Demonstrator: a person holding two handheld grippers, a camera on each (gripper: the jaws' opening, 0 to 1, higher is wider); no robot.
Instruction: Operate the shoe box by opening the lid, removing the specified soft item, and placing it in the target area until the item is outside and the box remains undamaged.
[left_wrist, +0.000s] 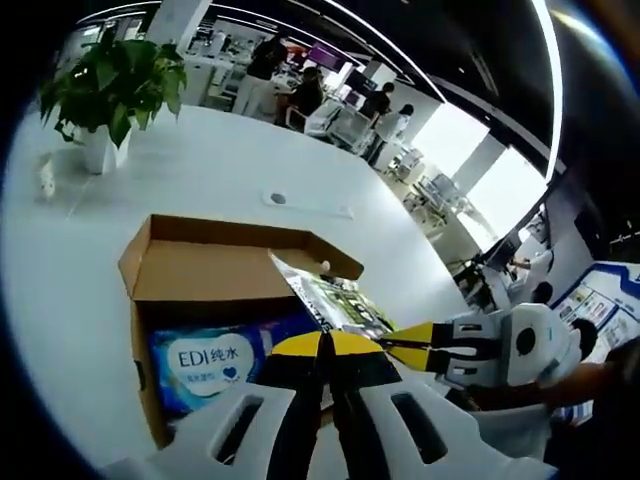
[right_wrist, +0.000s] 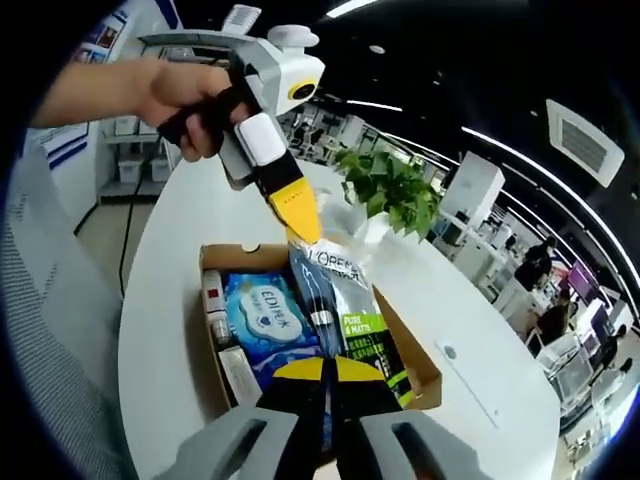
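Yellow-tipped jaws of the right gripper (right_wrist: 327, 375) rise at the bottom of the right gripper view, pressed together on the near end of a flat L'Oreal sachet (right_wrist: 345, 300). At its far end, the left gripper (right_wrist: 300, 222) comes down from above, held by a person's hand (right_wrist: 190, 100), its yellow tip touching the sachet's top edge; whether those jaws clench the edge cannot be told there. In the left gripper view, the left gripper (left_wrist: 325, 350) shows its jaws closed, tips against the sachet (left_wrist: 335, 300), with the right gripper (left_wrist: 415, 350) reaching in from the side to the same packet.

This soft item sits above the open cardboard box (right_wrist: 425, 370), partly lifted, slanting across its contents. Its long axis runs from the right gripper's jaws away toward the left gripper, printed face up, brand name at the far end.

Inside the box lies a blue EDI wipes pack (right_wrist: 265, 320), with small tubes (right_wrist: 215, 310) along one wall. The box rests on a white round table (right_wrist: 480, 400), flaps open. A potted plant (right_wrist: 390, 190) stands beyond it.

My judgement: the removal step is under way. To do it well, both ends should rise together, keeping the packet level and clear of the flaps so the cardboard is not snagged or torn, then travel sideways to bare table.
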